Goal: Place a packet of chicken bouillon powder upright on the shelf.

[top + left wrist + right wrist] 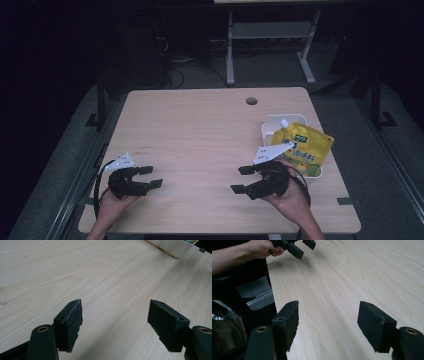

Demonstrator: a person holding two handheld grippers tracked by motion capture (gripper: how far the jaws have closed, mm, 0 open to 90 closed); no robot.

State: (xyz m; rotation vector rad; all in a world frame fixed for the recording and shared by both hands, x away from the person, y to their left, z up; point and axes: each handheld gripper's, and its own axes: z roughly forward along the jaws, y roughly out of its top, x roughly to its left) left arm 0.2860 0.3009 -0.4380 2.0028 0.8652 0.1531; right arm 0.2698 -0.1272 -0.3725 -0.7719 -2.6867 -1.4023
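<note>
One yellow pouch (301,145) in one white tub (270,121), two grippers, fingers apart

I worked in what looked like a lab; a pale wooden table (200,135) stood on grey carpet (270,75); metal frame legs (230,50) and loose cables (175,65) stood behind it.

I see a pale wood-grain surface (200,145) with a small round hole (251,101) near its far edge. A white tub (270,123) sits directly on the surface, toward me from that hole and close to the right edge. A yellow pouch (301,145) rests in the tub, overhanging its rim. Left of the tub, the wood lies bare.
</note>
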